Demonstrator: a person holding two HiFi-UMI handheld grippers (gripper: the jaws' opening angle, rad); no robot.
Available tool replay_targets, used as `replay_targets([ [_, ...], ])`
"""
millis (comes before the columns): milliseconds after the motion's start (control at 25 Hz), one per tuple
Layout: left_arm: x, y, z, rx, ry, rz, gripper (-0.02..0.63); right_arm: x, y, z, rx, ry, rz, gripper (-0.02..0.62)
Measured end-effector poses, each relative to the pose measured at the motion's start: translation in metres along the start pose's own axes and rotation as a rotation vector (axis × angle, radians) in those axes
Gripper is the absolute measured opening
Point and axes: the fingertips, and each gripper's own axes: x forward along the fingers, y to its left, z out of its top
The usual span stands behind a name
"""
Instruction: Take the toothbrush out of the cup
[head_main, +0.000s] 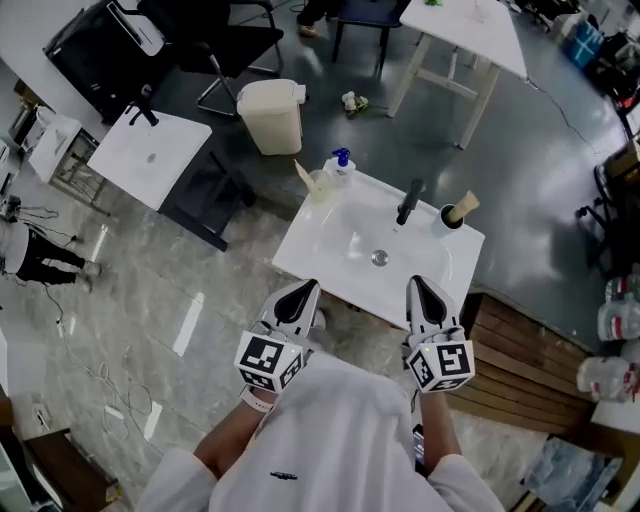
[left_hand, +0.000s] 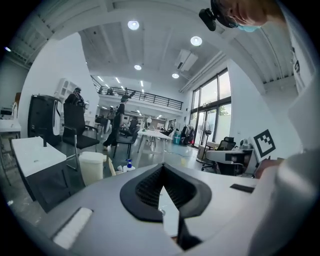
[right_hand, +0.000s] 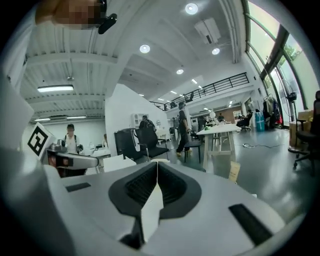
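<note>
Short of the sink (head_main: 345, 240), left gripper (head_main: 302, 287) and right gripper (head_main: 419, 284), fingers tight together, both empty.

Bright, even light from round ceiling lamps (left_hand: 133, 24) and tall windows (right_hand: 280, 55) — gripper views bulge, dark-cornered, near parts soft.

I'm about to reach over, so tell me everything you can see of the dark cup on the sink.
The dark cup is small, round and black-looking. It stands upright on the far right corner of the white sink, just right of the black faucet. A pale tan toothbrush sticks out of its open top and leans right. Its material is too small to tell. Nothing else touches it.
</note>
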Motion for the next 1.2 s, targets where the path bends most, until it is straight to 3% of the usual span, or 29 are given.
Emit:
replay_targets([
  [200,0.047,0.055,0.015,-0.017,0.025,-0.05,0.006,0.061,-0.003,0.009,-0.02,0.016,-0.058,0.006],
  [360,0.07,0.073,0.022,-0.021,0.044,-0.058,0.005,0.086,-0.01,0.007,-0.006,0.037,-0.065,0.006],
  [600,0.097,0.086,0.032,-0.064,0.047,-0.024,0.005,0.111,-0.029,0.02,0.038,0.023,-0.061,0.006],
  [1000,0.124,0.095,0.025,-0.06,0.079,0.026,0.006,0.129,-0.042,0.001,0.067,0.06,-0.021,0.006],
  [1200,0.13,0.114,0.031,-0.085,0.038,0.081,0.005,0.146,-0.032,-0.004,0.075,0.075,0.026,0.006],
])
